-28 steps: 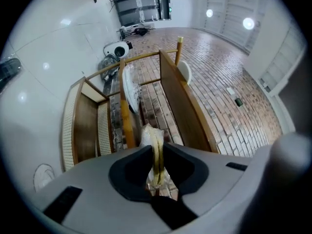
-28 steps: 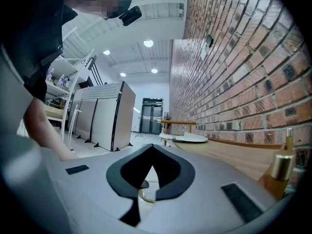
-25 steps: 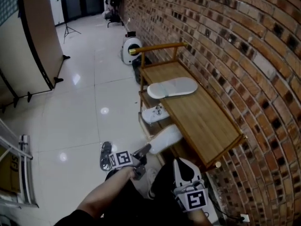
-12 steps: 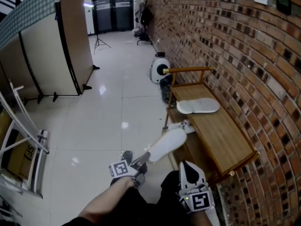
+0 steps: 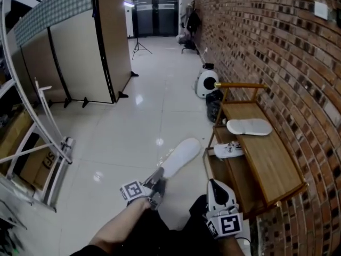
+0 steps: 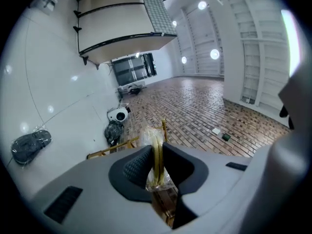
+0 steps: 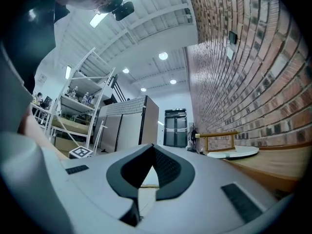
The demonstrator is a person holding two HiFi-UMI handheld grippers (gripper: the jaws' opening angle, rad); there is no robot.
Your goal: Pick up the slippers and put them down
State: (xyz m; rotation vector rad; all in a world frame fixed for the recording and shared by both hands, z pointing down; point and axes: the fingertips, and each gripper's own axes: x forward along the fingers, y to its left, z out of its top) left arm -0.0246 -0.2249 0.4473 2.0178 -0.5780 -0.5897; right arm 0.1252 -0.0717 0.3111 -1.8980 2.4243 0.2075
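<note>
Jaws on left gripper (image 6: 157,152) are nearly together, clamped on the thin yellowish edge of a flat white foam slipper (image 5: 181,154) wrapped in clear plastic. Dark ribbed pads (image 6: 139,165) press it from both sides. In head view that slipper sticks out straight ahead of the left fingertips, off the ground, over the glossy white tile floor (image 5: 133,116).

Right gripper (image 5: 214,183): jaws meet at the tips with nothing between them. In its own view only floor shows through the gap below the tips.

Second flat white slipper (image 5: 249,126) lies on top of the wooden bench (image 5: 277,164), ahead and to the right of the right fingertips, well apart from both grippers. Small white shoe-like item (image 5: 228,150) sits on the bench's lower shelf, ahead of the right fingertips and right of the held slipper; can't tell exactly what it is.

Red brick wall (image 5: 277,47) runs along the right of the right fingers. Beige folding partition panels (image 5: 74,63) stand far off to the left of the left fingers. White round machine (image 5: 205,82) and black bag (image 5: 214,103) are on the floor past the bench's far end, well ahead of both sets of fingers.
</note>
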